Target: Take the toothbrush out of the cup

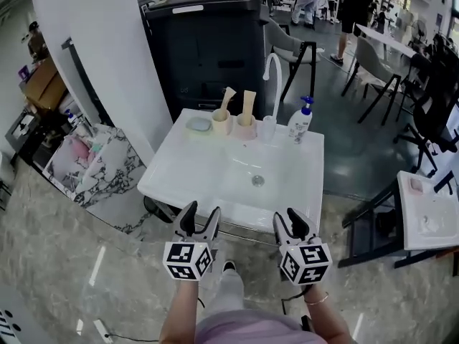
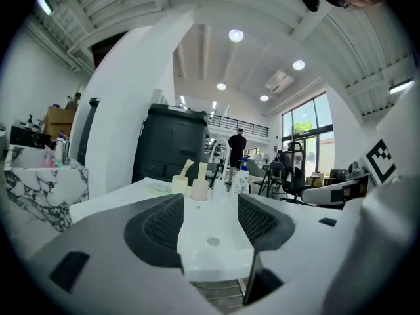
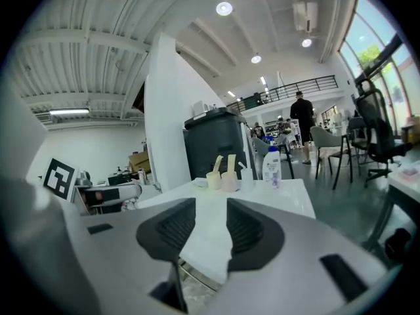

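Observation:
At the back of the white washbasin stand a yellow cup and a pink cup, each with a cream, flat-ended stick leaning out of it. Beside them is a small clear cup. At this distance I cannot tell which item is the toothbrush. My left gripper and right gripper hover side by side at the basin's near edge, far from the cups. Both are open with nothing between their jaws. The cups show small beyond the left gripper and the right gripper.
A white curved faucet and a pump bottle stand at the back right, a pale soap dish at the back left. A dark cabinet rises behind. A marble-patterned block stands left, chairs and another white basin right.

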`<action>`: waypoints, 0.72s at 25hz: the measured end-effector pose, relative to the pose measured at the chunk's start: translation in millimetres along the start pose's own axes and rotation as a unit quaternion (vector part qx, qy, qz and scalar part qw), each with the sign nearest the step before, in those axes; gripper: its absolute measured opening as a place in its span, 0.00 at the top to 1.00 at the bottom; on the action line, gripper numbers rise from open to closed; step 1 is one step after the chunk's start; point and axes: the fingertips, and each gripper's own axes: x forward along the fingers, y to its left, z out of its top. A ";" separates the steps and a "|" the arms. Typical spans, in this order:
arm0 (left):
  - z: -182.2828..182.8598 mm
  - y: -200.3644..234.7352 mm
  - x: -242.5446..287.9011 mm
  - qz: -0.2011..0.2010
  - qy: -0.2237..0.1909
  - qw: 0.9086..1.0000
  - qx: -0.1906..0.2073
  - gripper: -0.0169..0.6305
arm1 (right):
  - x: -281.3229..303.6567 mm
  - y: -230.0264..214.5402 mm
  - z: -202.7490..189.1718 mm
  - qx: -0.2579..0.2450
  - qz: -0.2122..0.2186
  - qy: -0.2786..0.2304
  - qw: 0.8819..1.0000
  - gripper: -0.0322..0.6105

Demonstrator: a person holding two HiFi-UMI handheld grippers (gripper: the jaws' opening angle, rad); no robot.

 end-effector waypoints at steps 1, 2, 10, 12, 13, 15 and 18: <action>3.5 10.6 14.1 -0.001 0.001 1.000 -0.001 0.59 | 15.5 -0.9 4.3 0.000 -0.004 0.002 1.000 0.73; 7.1 20.8 27.2 -0.003 0.002 1.000 -0.001 0.59 | 30.2 -0.7 8.5 0.000 -0.006 0.005 1.000 0.73; 40.9 84.6 113.2 -0.026 -0.002 1.000 0.007 0.52 | 129.7 14.1 41.2 -0.004 -0.012 0.006 1.000 0.73; 47.2 97.0 127.1 -0.030 -0.004 0.999 0.010 0.52 | 145.8 16.3 47.9 -0.004 -0.017 0.004 1.000 0.73; 49.6 102.3 134.7 -0.032 -0.004 0.999 0.011 0.52 | 152.8 16.4 51.0 -0.005 -0.019 0.003 1.000 0.73; 53.3 111.5 149.2 -0.033 -0.004 0.999 0.009 0.52 | 165.2 15.6 56.7 -0.009 -0.020 0.003 1.000 0.73; 61.6 121.8 170.5 -0.034 -0.008 0.999 0.013 0.52 | 183.4 13.8 66.4 -0.015 -0.017 -0.002 1.000 0.73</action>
